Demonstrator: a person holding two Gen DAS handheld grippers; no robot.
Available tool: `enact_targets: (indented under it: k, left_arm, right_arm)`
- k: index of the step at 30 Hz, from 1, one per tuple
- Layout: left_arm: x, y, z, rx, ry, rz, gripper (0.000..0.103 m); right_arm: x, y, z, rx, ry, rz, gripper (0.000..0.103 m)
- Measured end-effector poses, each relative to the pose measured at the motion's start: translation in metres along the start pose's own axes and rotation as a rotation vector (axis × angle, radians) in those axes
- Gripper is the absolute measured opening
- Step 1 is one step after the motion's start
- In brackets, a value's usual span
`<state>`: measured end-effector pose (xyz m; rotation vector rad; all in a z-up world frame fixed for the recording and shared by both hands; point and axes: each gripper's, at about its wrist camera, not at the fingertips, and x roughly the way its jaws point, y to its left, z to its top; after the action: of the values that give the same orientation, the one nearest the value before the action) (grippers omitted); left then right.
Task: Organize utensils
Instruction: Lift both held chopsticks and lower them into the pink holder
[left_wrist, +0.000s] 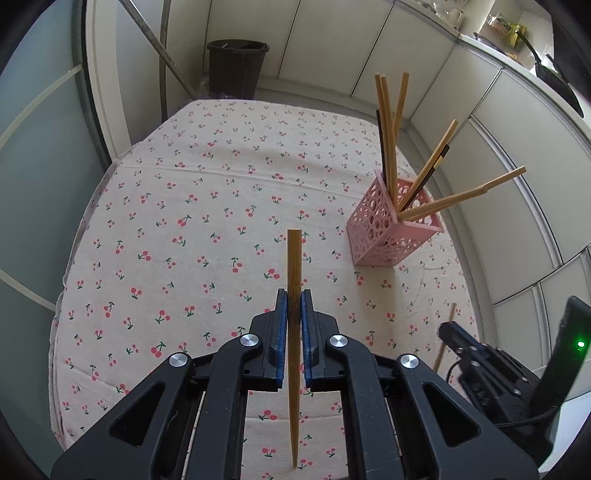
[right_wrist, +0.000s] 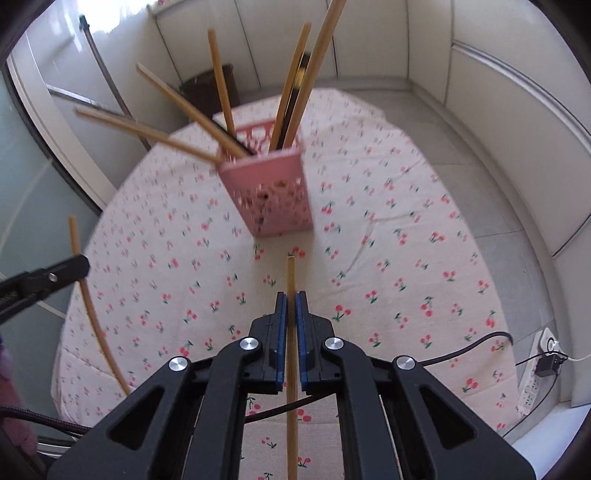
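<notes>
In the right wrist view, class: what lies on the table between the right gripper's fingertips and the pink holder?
Only bare cherry-print tablecloth. The right gripper, shut on a bamboo chopstick, points at the pink holder; the chopstick's tip stops short of it.

chopsticks (left_wrist: 388, 147) upright in pink holder (left_wrist: 384, 232)

pink holder (right_wrist: 271, 192) blurred in the right view; one chopstick (right_wrist: 325, 48) runs past the top edge.

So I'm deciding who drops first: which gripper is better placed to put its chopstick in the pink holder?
Probably the right gripper: the pink holder stands straight ahead of its chopstick. From the left gripper, whose bamboo chopstick points past it, the holder sits off to the right.
</notes>
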<state>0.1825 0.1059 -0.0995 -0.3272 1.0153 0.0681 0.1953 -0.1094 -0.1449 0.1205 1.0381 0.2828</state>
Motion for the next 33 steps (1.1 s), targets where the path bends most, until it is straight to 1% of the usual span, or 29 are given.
enact_targets:
  k: [3,7,10,12,19,24,29,33]
  left_arm:
    - [-0.012,-0.002,0.002,0.000,-0.030,-0.015,0.007]
    - [-0.029,-0.008,0.002,0.026,-0.075,-0.022,0.007]
    - [-0.042,-0.015,0.000,0.056,-0.112,-0.022,0.007]
    - [-0.051,-0.019,-0.003,0.070,-0.132,-0.031,0.007]
    - [-0.074,-0.034,-0.011,0.099,-0.180,-0.065,0.007]
    - [-0.095,-0.051,-0.004,0.121,-0.233,-0.099,0.007]
    - [-0.115,-0.073,0.017,0.142,-0.284,-0.145,0.007]
    - [-0.134,-0.092,0.035,0.169,-0.344,-0.167,0.007]
  right_arm:
    - [-0.027,-0.003,0.001,0.019,-0.061,0.026,0.005]
    - [-0.062,-0.016,0.001,0.045,-0.130,0.060,0.005]
    - [-0.079,-0.024,-0.001,0.055,-0.159,0.088,0.005]
    - [-0.090,-0.027,-0.002,0.056,-0.179,0.092,0.005]
    - [-0.130,-0.046,0.001,0.106,-0.266,0.114,0.005]
    - [-0.151,-0.057,0.017,0.157,-0.336,0.136,0.005]
    - [-0.171,-0.068,0.042,0.202,-0.407,0.157,0.005]
    - [-0.185,-0.074,0.062,0.219,-0.453,0.168,0.005]
